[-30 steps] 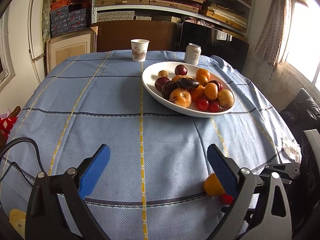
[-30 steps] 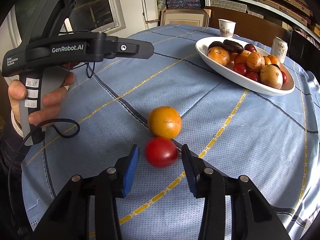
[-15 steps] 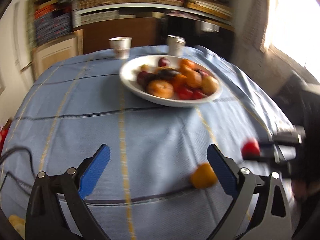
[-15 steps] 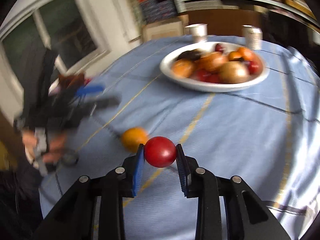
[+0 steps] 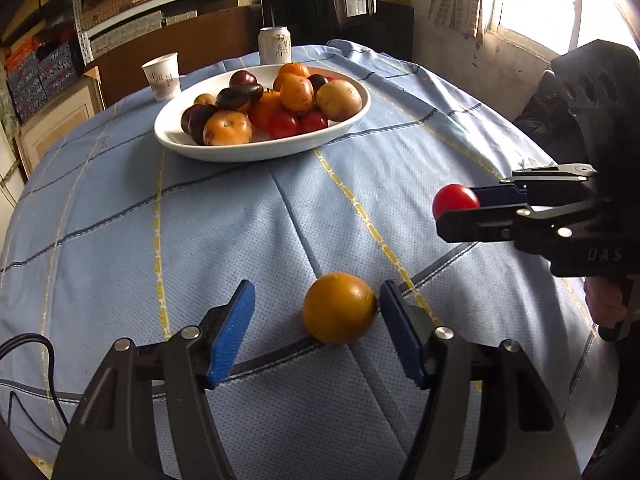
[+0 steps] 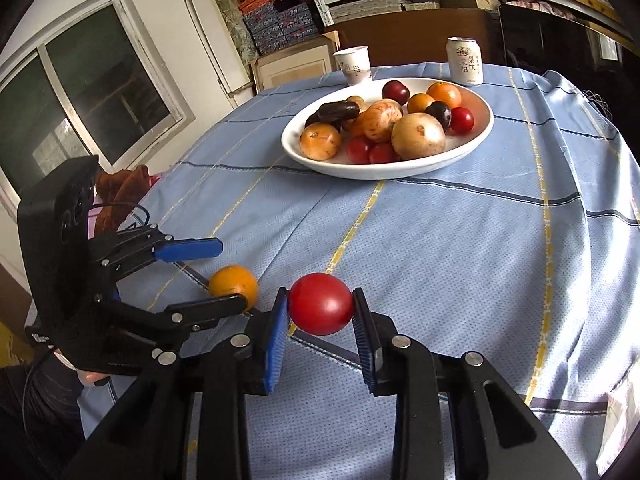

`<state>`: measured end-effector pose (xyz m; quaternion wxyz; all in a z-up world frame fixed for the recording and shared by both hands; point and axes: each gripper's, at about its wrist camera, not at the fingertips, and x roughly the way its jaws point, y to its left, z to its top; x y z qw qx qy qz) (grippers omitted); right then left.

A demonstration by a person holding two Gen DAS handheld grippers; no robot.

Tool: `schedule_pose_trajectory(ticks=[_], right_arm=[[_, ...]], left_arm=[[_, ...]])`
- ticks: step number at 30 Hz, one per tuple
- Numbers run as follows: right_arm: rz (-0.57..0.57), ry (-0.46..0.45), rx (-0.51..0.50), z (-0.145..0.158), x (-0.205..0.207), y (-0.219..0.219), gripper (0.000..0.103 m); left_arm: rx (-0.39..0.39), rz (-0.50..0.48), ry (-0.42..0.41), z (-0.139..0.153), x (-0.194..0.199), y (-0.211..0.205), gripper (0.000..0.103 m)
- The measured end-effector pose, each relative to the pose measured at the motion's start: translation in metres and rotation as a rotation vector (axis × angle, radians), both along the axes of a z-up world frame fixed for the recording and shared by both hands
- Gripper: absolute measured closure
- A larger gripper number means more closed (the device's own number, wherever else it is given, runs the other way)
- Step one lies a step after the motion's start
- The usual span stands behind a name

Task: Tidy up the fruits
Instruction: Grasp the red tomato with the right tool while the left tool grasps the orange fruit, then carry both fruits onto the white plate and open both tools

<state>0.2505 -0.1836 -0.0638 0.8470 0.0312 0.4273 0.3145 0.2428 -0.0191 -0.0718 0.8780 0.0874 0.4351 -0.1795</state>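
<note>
A loose orange fruit (image 5: 339, 307) lies on the blue checked tablecloth. My left gripper (image 5: 316, 296) straddles it with its jaws closing. The right pad (image 5: 400, 332) touches the fruit, while the left pad (image 5: 232, 332) stands clear of it. My right gripper (image 6: 320, 294) is shut on a small red fruit (image 6: 321, 304) and holds it just above the cloth. In the left wrist view that red fruit (image 5: 455, 200) shows at the right, off the table. A white oval bowl (image 5: 240, 156) further back holds several oranges, dark plums and red fruits.
A paper cup (image 5: 162, 76) and a drink can (image 5: 275, 45) stand behind the bowl (image 6: 380, 172). A black cable (image 5: 24, 344) trails over the table's near left edge. Shelves of boxes fill the back wall. The two grippers work close together beside the orange fruit (image 6: 233, 286).
My left gripper moved in over the orange fruit and its jaws narrowed around it. My right gripper shut on the red fruit and lifted it off the cloth.
</note>
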Motion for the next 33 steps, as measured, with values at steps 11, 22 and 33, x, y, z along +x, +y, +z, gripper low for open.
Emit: schedule_pose_trajectory(ticks=[11, 22, 33], right_arm=[[-0.008, 0.004, 0.000, -0.001, 0.000, -0.001, 0.071], [0.005, 0.024, 0.021, -0.006, 0.003, 0.000, 0.071], [0.050, -0.039, 0.115, 0.002, -0.005, 0.000, 0.071]], left_arm=[[0.013, -0.028, 0.051, -0.009, 0.002, -0.005, 0.053], [0.009, -0.047, 0.047, -0.008, 0.000, -0.008, 0.065], [-0.112, -0.011, 0.040, 0.009, -0.005, 0.012, 0.065]])
